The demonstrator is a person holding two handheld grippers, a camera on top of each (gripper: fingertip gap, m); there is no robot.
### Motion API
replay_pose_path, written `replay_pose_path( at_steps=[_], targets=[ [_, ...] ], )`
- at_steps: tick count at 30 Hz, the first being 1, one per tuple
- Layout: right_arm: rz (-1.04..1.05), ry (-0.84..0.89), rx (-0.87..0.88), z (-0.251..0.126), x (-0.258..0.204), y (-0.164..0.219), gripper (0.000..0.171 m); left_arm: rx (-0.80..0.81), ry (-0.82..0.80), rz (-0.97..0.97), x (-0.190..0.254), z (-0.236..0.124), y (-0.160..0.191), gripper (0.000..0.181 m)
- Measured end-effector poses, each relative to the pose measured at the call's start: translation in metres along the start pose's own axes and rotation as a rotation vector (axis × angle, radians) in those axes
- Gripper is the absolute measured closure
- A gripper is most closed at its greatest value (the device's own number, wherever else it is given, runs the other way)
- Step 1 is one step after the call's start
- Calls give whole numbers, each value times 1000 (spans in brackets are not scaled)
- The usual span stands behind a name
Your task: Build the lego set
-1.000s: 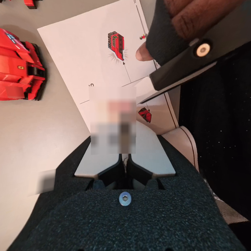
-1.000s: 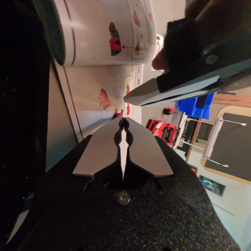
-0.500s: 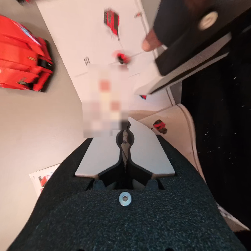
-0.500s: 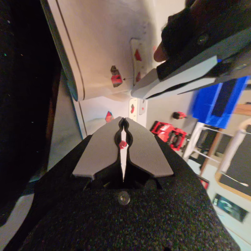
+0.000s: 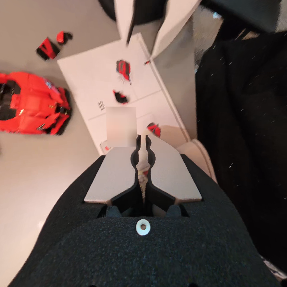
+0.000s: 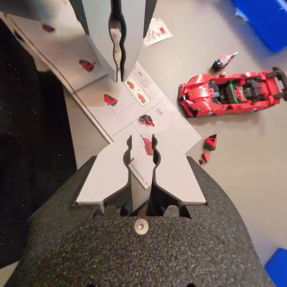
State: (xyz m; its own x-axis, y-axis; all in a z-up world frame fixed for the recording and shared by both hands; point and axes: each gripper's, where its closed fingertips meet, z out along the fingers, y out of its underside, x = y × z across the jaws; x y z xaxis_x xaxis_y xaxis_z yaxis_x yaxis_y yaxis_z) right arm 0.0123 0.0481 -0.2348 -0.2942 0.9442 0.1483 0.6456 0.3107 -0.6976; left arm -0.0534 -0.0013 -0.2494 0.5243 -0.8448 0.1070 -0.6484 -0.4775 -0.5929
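The open instruction booklet lies on the grey table and also shows in the right wrist view. My left gripper has its jaws almost together on a curled booklet page near the table's edge; it also shows in the right wrist view. My right gripper is open and empty above the booklet's right-hand page, and shows at the top of the left wrist view. The partly built red Lego car stands beside the booklet, its cabin open.
A red-and-black sub-assembly and a small red piece lie by the booklet's corner. Another small assembly lies beyond the car. A printed leaflet and blue bins are farther off. A person's dark clothing borders the table. The grippers' ends are close to 9 cm from one another.
My right gripper has opened and swung from sideways to pointing down over the booklet. The lifted page has come down. The left view has pulled back and now shows the loose pieces.
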Motion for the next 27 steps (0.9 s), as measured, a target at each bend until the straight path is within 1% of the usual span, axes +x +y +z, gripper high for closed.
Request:
replay_pose_path(
  at_steps=[2,3,4,5,9,11,12,17,20,23,27],
  targets=[
    [-53,-43,-51,13,2,3,152,20,12,-9,3,5,-3,175],
    [-75,-59,-54,19,4,0,158,28,5,-13,3,6,-4,175],
    [-95,-75,-52,24,6,-4,168,36,-7,-17,2,8,-4,175],
    [-111,-85,-57,29,10,-8,171,45,-21,-22,0,10,-5,175],
    [-119,-181,-127,46,12,-13,171,77,-30,-24,-2,16,-6,177],
    [-118,-212,-172,52,11,-9,171,77,-33,-26,-3,18,-4,177],
    [-119,-220,-203,54,11,-5,171,77,-35,-26,-4,19,-2,177],
    [-78,-238,-248,60,13,-5,171,91,-17,-35,-5,23,2,177],
    [-90,-256,-265,60,13,-4,170,94,-18,-36,-5,25,3,178],
    [-116,-220,-222,60,14,-5,171,92,-35,-21,-5,26,3,178],
    [-247,-84,-136,59,15,-6,171,106,-33,-18,-4,26,3,178]
  ],
)
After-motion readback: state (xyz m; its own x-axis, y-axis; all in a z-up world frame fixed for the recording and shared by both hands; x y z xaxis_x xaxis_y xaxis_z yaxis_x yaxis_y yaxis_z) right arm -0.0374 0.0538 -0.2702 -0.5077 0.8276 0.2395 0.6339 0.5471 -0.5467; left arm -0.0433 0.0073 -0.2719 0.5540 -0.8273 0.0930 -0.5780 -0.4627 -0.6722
